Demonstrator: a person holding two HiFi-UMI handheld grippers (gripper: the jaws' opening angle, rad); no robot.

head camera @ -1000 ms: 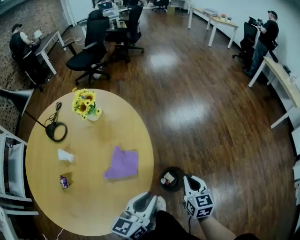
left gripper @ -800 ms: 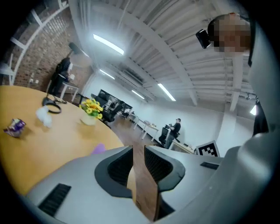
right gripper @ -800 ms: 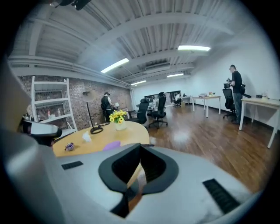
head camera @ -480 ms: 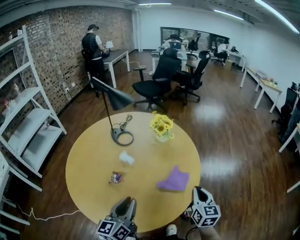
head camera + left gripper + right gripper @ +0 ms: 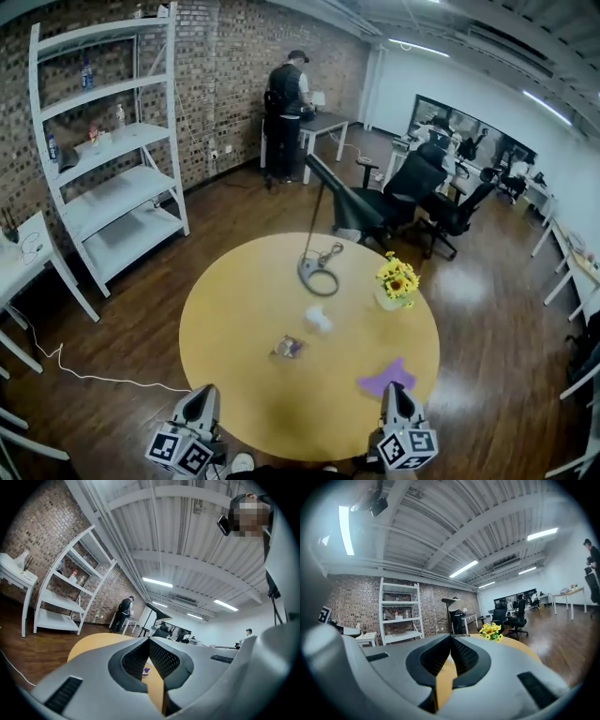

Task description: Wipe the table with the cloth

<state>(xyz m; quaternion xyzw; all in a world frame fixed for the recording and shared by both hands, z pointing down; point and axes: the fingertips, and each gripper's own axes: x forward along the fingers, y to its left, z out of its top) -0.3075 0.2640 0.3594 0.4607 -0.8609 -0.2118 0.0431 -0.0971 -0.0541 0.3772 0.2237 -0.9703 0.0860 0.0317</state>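
Two grippers low at my near table [image 5: 246,375] edge, left gripper [image 5: 202,391] jaws just been closing, now together on nothing, right gripper [image 5: 397,389] jaws clenched empty, I see purple cloth [image 5: 386,380] lying on the table just ahead of right gripper.

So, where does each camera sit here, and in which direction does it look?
Head view: on the person's head, looking steeply down at the round table; left tool and right tool show at the bottom edge.
Left gripper view: on the left tool, looking about level across the table toward the lamp; its jaws, just closed on nothing, fill the foreground.
Right gripper view: on the right tool, about level, facing the sunflowers; its shut, empty jaws show.
Shared: all three show the table and the white shelf.
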